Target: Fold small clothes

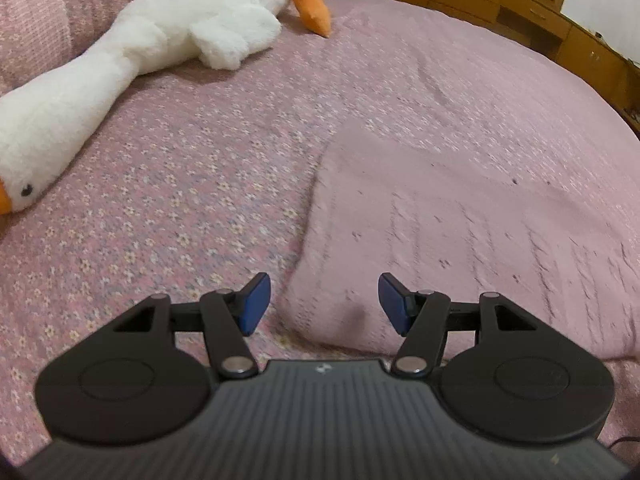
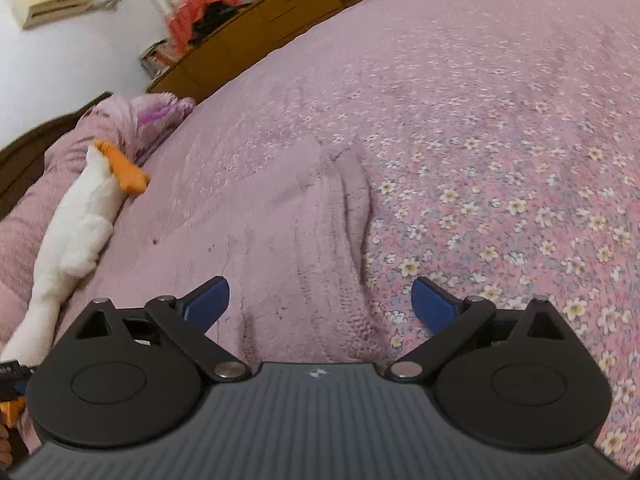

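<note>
A small pink knitted garment [image 1: 440, 240] lies flat on the flowered pink bedspread [image 1: 180, 184]. In the left wrist view my left gripper [image 1: 324, 302] is open and empty, its blue pads just above the garment's near left corner. In the right wrist view the same garment [image 2: 280, 232] lies ahead with a folded ridge along its right edge. My right gripper [image 2: 320, 304] is open and empty, its jaws spread over the garment's near right corner.
A long white plush goose [image 1: 140, 60] with orange feet lies on the bed at the left; it also shows in the right wrist view [image 2: 76, 232]. Wooden drawers [image 1: 520, 4] stand beyond the bed. A pink quilt [image 2: 132, 120] is bunched at the headboard.
</note>
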Available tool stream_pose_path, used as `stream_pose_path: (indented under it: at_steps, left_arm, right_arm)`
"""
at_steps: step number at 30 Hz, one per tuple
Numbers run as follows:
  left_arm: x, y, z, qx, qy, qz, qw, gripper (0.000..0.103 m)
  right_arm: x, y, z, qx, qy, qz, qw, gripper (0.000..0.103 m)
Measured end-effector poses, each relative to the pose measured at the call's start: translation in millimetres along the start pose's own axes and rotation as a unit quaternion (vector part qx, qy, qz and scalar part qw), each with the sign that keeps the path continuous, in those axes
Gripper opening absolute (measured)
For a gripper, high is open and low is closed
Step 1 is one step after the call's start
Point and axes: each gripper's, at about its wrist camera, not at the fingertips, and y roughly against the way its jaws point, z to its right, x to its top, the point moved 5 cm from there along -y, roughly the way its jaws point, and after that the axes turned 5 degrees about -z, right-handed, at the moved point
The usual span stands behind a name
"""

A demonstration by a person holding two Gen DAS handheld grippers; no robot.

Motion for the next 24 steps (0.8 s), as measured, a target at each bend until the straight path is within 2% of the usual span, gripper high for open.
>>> stream_pose_path:
  at_steps: [8,17,24]
  left_arm:
    - [-9.3,2.4,21.1,0.011,-0.027,-0.014,0.9995,0.062]
    - [-16.8,4.1,39.3,0.022,-0.059,-0.019,0.9979,0.061]
    - [-16.1,-1.0,54.6,0.023,-0.081,-0.019,0.9963,0.061]
  right_arm:
    - [-6.1,-2.3,1.9,0.003,0.017,-0.004,1.000,0.103]
    - [10.7,-22.7,-12.0,-0.014,0.040,-0.012,0.999,0.103]
    - [9.3,-31.0,-26.2,0.029,0.062,-0.024,0.997,0.100]
